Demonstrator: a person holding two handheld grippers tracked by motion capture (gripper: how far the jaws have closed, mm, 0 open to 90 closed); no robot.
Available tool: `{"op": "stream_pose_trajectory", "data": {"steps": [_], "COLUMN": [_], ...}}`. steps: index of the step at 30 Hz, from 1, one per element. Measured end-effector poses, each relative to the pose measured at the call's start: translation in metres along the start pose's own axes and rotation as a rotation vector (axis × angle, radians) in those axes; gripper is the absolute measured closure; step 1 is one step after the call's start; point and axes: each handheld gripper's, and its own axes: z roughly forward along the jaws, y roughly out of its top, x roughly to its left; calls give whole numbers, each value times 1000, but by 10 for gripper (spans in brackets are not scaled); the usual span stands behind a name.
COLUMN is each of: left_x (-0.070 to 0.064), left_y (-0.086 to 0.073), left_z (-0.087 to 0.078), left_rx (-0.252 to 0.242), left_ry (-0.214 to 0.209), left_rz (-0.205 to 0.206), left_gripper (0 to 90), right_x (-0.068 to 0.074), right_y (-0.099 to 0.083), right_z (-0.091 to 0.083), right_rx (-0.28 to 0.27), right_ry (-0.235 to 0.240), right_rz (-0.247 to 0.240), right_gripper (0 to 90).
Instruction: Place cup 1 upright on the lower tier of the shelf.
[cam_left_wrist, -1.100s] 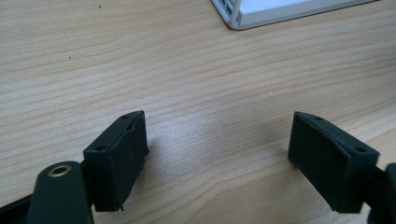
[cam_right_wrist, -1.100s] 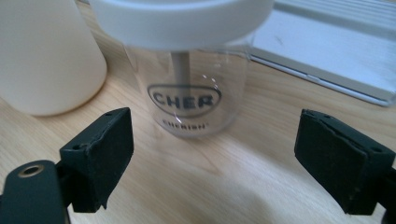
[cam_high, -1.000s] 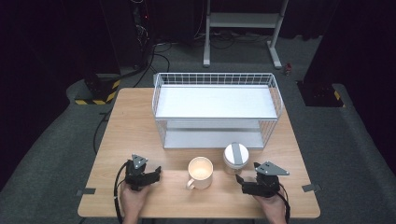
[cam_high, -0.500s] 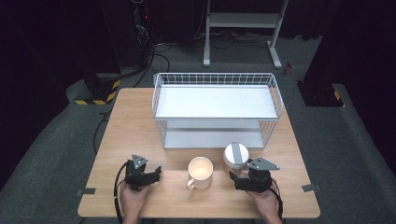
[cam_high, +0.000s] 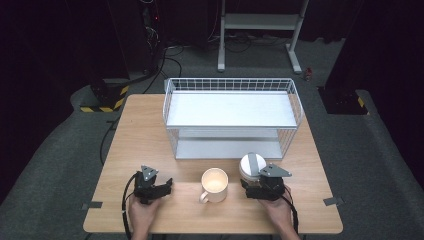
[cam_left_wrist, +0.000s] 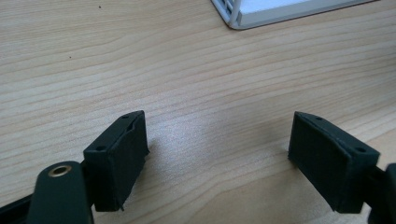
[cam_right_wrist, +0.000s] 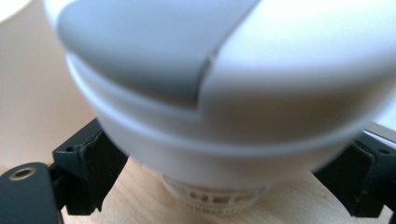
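Light wooden table (cam_high: 150, 130) on grey carpet, dark room. Left gripper (cam_high: 167, 186) jaws wide, empty; right gripper (cam_high: 248, 186) jaws wide around the white jar (cam_high: 251, 165), at 12 o'clock.

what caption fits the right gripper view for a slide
Right gripper with jaws open around a white lidded jar on the wooden table.

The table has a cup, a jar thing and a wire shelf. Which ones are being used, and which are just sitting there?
In use:
white lidded container, between the right gripper jaws
right gripper

Just sitting there:
mug
wire rack
left gripper, open over bare wooden table
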Motion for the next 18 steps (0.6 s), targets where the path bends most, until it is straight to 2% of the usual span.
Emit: {"op": "stream_pose_trajectory", "data": {"steps": [3, 9, 18], "left_x": [0, 0, 0], "left_y": [0, 0, 0], "left_z": [0, 0, 0], "left_rx": [-1, 0, 0], "left_ry": [0, 0, 0], "left_rz": [-2, 0, 0], "left_gripper": [199, 199, 199], "right_x": [1, 4, 5], "right_y": [1, 3, 4], "right_z": [2, 6, 7], "right_rx": [-9, -27, -28], "right_ry": [-2, -36, -47], "right_rz": [8, 2, -11], "right_gripper": [116, 180, 184]}}
